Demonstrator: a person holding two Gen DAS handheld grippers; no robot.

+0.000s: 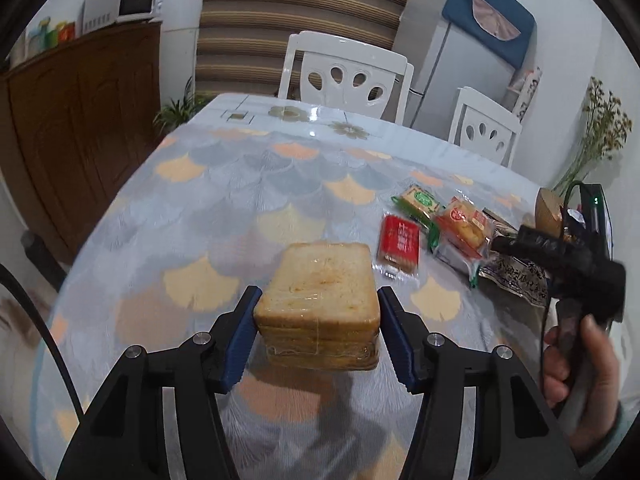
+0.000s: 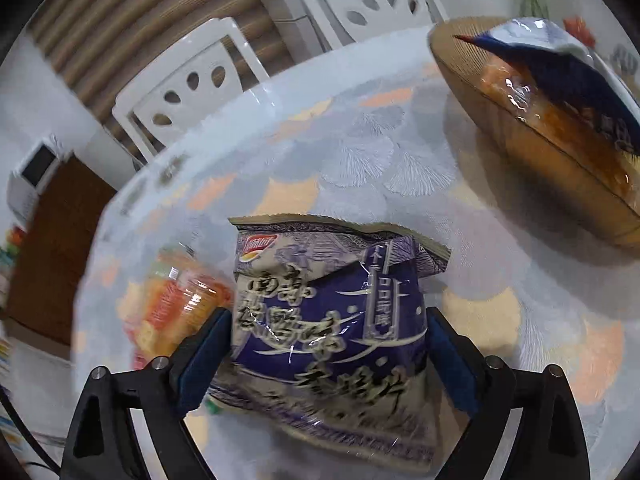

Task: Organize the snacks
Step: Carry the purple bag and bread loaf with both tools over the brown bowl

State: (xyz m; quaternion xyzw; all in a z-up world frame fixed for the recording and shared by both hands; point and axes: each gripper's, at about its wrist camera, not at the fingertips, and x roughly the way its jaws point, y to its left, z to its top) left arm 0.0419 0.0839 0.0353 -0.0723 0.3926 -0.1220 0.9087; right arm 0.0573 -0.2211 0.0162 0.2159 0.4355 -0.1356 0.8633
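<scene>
Wrapped sandwich (image 1: 318,304) between left tool (image 1: 318,334) pads

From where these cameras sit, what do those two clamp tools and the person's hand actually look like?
Both are alike: the left gripper and the right gripper have black angular plastic arms with silver bolt heads and ridged blue pads on the fingers. From the left camera, the right tool shows a black pistol-style handle, a thin dark cable and a small green light. The right hand is bare, with a grey-blue cuff.

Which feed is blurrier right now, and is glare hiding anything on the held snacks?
Right wrist view: motion smear on the purple snack bag and orange packet; small glints, print still partly legible. Left wrist view: sharper; wrapped sandwich in the left claw is crisp, with faint wrap sheen; the right hand at the edge is blurred.
</scene>
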